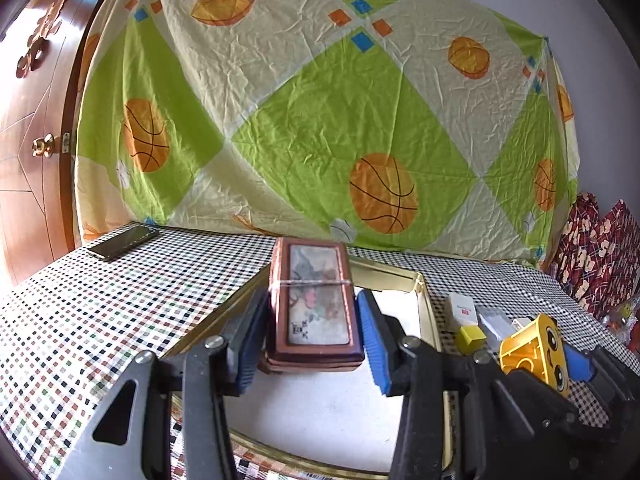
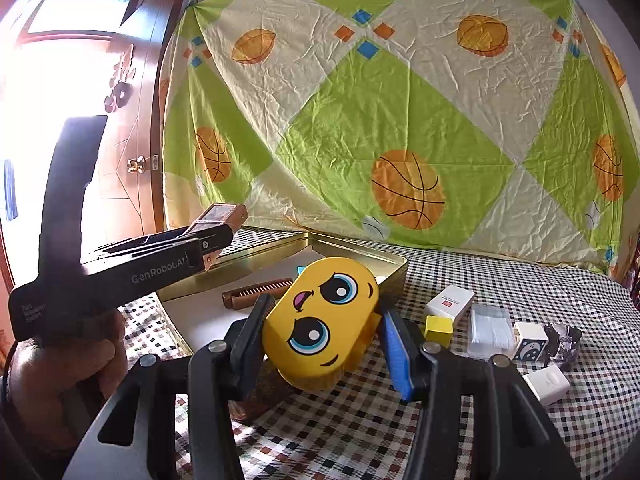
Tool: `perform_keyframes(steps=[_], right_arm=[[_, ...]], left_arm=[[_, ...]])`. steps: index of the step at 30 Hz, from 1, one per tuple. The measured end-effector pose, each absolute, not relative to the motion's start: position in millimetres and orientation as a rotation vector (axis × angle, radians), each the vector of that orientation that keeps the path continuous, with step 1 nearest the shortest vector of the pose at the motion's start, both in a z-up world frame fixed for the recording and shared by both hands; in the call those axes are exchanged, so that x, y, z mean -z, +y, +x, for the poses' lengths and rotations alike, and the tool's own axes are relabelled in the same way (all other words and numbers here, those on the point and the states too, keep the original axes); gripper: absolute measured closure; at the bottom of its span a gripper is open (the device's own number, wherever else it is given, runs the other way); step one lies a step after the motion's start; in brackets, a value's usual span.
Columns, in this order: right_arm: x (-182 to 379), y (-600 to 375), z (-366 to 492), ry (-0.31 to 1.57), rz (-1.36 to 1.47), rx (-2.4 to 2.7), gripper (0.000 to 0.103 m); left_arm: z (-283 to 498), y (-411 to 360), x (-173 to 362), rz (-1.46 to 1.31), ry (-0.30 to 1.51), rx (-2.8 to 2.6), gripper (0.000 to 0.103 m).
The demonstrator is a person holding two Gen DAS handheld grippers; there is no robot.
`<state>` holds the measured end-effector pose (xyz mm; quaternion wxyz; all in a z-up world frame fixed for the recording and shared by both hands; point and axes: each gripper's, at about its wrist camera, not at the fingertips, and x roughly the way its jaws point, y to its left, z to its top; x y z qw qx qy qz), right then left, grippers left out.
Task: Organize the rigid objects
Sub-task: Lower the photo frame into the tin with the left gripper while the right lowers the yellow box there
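My left gripper [image 1: 314, 320] is shut on a brown wooden box [image 1: 314, 304] that has a faded picture on its lid and a string tied round it. It hangs over a shallow gold tin [image 1: 400, 276] with a white floor. In the right wrist view that box [image 2: 224, 216] sticks out of the left gripper [image 2: 218, 236], held by a hand [image 2: 60, 364]. My right gripper [image 2: 324, 320] is shut on a yellow box with a cartoon face [image 2: 320, 316], tilted, at the tin's [image 2: 360, 256] near right corner. A brown comb [image 2: 256, 292] lies inside the tin.
On the checked cloth right of the tin lie a white carton [image 2: 450, 300], a yellow cube [image 2: 439, 328], a clear case [image 2: 490, 332], a moon-print cube [image 2: 530, 342] and a white plug [image 2: 546, 386]. A phone [image 1: 122, 242] lies far left. A patterned sheet hangs behind.
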<state>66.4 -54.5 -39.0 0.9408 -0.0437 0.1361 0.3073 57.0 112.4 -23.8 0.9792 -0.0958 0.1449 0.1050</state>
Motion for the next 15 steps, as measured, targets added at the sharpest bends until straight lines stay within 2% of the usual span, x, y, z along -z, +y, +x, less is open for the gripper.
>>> perform_keyframes(steps=[15], right_arm=[[25.2, -33.4, 74.8, 0.291, -0.107, -0.663, 0.049]], left_arm=[[60.6, 130.6, 24.7, -0.184, 0.339, -0.223, 0.059]])
